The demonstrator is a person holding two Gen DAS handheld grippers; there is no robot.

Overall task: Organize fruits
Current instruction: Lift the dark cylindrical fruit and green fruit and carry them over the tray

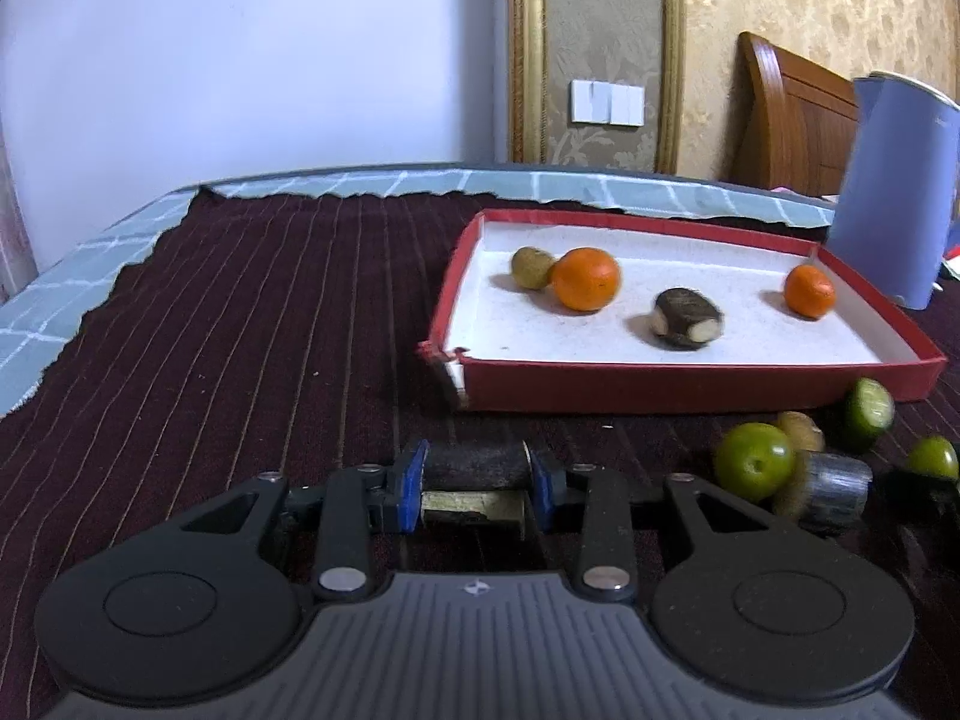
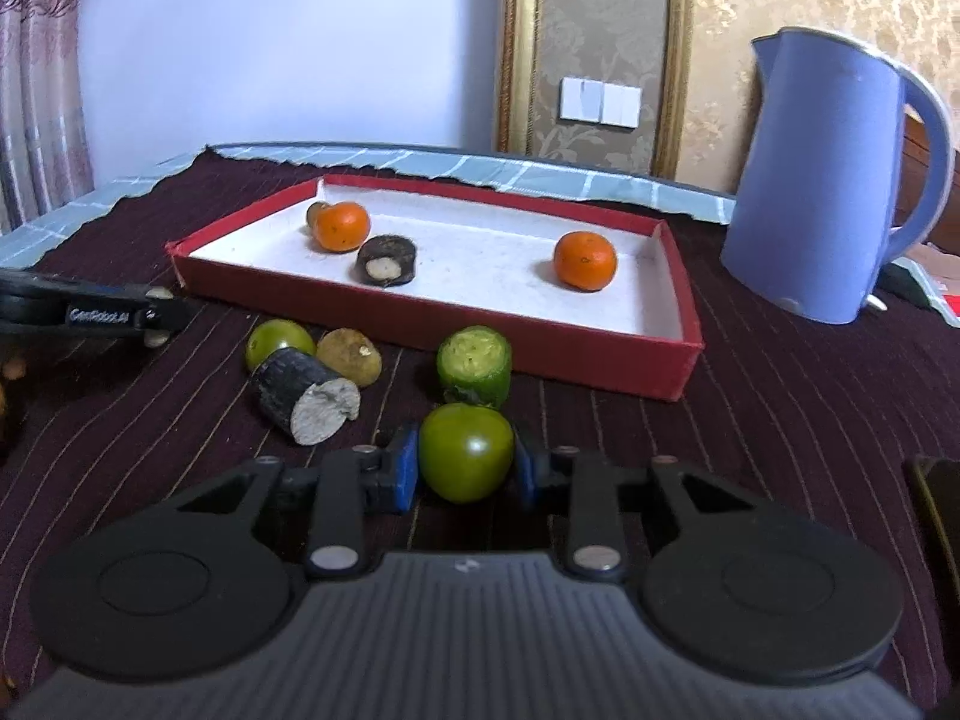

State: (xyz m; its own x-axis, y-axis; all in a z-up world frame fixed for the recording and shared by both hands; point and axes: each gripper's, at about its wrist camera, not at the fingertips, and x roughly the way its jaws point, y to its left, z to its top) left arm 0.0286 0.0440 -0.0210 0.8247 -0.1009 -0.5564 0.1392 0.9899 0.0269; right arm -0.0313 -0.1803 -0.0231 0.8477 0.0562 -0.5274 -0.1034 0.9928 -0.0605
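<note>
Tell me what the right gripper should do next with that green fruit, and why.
Probably lift it and carry it forward over the red tray. The right gripper has its blue pads against both sides of the green fruit, which looks low over the cloth, and the tray's near wall stands between it and the white floor where two oranges already sit.

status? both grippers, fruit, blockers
Left gripper shut on dark cane piece. Right gripper shut on green fruit. Red tray ahead, part filled. Cut green piece sits between.

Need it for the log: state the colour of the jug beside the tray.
The jug is pale blue, clearest in the right wrist view.
</note>
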